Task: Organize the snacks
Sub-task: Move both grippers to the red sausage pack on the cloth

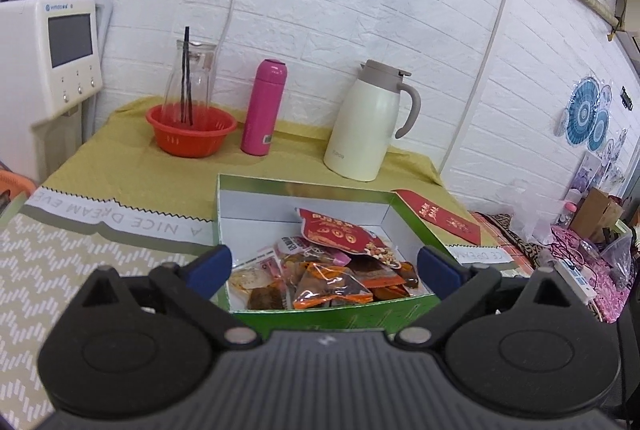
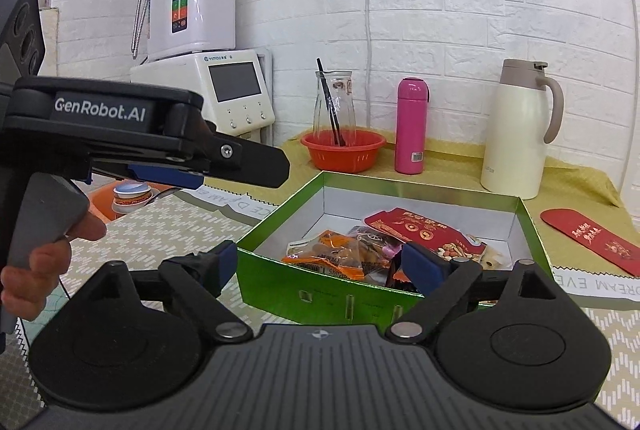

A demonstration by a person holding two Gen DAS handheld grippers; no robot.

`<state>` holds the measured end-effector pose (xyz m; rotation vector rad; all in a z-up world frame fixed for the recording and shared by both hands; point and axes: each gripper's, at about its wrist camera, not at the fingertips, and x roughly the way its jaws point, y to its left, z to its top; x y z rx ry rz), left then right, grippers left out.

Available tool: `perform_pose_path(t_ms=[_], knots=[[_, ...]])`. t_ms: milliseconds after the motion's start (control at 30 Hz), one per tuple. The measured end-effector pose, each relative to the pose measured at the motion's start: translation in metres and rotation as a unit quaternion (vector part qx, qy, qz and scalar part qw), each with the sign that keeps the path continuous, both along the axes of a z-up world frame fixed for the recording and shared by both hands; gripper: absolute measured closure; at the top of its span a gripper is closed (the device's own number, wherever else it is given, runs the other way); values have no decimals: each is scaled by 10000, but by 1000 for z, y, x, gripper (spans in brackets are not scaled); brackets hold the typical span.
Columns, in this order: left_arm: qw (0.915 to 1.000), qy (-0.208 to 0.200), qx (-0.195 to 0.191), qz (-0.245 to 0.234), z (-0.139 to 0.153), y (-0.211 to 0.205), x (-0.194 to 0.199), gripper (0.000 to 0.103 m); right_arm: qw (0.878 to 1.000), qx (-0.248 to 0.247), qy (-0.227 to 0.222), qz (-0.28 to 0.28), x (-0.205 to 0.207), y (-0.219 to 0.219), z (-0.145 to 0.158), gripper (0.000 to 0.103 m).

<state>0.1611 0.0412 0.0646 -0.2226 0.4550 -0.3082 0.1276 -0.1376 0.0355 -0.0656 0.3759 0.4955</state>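
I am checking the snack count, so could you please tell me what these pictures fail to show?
- Left wrist view: the green box's lowest snack packets are hidden by the packets stacked above.
- Right wrist view: the packets' right part is covered by the right gripper's blue pad.
- Both views: packet print is too small to read.

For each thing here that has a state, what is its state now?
Green box: lid off, snack packets inside.
Pink flask: capped, upright.
Cream thermal jug: lid closed, upright.
Glass carafe: uncovered, standing in the red basket.
Left claw: open, empty.
Right claw: open, empty.
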Motion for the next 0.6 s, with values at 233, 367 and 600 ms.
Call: perform_pose_path(t_ms=[233, 367, 600], knots=[[9998, -94, 179, 7, 9, -2, -35, 5, 9999, -94, -6, -72, -30, -5, 12, 0], [9993, -224, 290, 98, 4, -1, -63, 5, 9994, -212, -78, -255, -53, -20, 13, 0], [9993, 361, -20, -36, -41, 2, -92, 5, 9972, -465, 398, -433, -73, -41, -18, 0]])
